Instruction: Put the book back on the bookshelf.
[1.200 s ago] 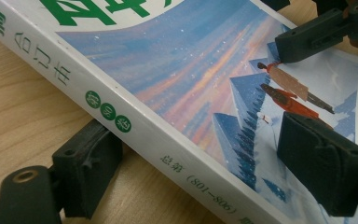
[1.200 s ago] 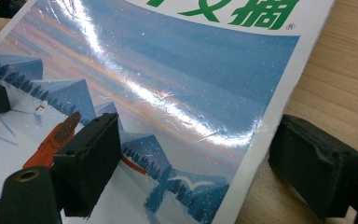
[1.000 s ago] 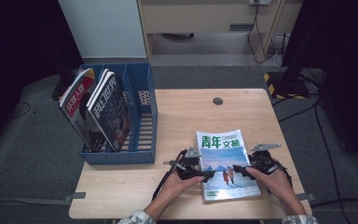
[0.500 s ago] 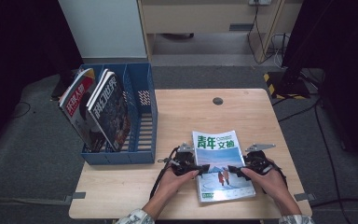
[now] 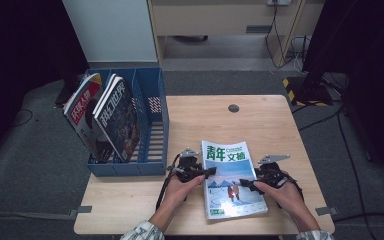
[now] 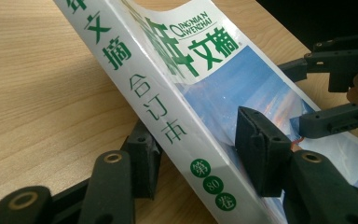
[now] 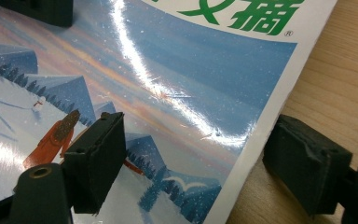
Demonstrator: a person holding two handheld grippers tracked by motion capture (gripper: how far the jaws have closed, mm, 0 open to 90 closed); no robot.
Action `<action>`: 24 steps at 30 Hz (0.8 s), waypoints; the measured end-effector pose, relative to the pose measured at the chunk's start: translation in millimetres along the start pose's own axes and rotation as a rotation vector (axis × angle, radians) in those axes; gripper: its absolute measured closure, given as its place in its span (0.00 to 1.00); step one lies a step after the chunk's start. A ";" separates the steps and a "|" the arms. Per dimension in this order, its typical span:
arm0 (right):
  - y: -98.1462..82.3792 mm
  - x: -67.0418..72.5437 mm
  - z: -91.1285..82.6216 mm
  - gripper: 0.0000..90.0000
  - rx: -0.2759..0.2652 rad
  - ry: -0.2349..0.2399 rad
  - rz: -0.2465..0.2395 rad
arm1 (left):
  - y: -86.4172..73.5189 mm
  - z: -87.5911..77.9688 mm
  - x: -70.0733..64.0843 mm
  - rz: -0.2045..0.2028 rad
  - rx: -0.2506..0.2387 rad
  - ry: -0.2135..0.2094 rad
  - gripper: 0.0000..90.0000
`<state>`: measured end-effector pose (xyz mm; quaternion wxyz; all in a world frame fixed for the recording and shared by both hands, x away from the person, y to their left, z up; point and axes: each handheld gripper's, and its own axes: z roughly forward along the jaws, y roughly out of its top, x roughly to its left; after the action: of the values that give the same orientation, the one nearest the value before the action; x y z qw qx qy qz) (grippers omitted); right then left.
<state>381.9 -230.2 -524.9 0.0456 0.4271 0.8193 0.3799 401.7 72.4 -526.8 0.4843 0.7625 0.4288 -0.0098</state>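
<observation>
Here the person is working a thick magazine with a snowy blue cover and green title characters, lying near the front right of the wooden bench. The left tool is straddling the spine edge: in the left gripper view one jaw is sitting under the white spine against the wood and the other is resting over the cover, and the jaws have just been closing, with the spine between them but, as far as I can judge, not yet pinched. The right tool is bracketing the opposite edge; in the right gripper view one jaw is lying over the glossy picture and the other on the wood just beside the page edges, also just closing, with a gap showing on the outer side. The risk from here is a slip: the cover is shiny, so a shallow bite could skid off, or the upper jaw could catch the cover alone and crease or fan it. Far left, a blue file rack is holding two upright magazines. The bench is pale wood with a round cable grommet; grey carpet and cables are surrounding it in a dim room.
</observation>
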 end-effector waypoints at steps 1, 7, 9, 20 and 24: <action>0.0 0.0 -0.1 0.24 0.000 -0.001 -0.002 | 0.9 0.2 0.0 -0.002 0.003 0.001 0.58; 0.2 1.7 0.6 0.28 -0.004 0.013 -0.002 | 13.2 6.2 -2.0 0.008 0.040 0.013 0.59; 0.6 2.6 1.2 0.28 -0.001 0.020 -0.010 | 18.8 9.0 -0.2 -0.020 0.060 0.002 0.58; 0.9 4.6 0.8 0.29 0.005 0.022 -0.017 | 40.5 23.9 2.1 -0.065 0.067 0.006 0.49; 0.3 5.4 0.7 0.30 -0.001 0.017 -0.025 | 43.5 28.4 1.0 -0.069 0.083 0.002 0.48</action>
<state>379.0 -225.7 -523.8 0.0435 0.4137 0.8247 0.3833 442.6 44.7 -510.5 0.4511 0.7667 0.4547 -0.0437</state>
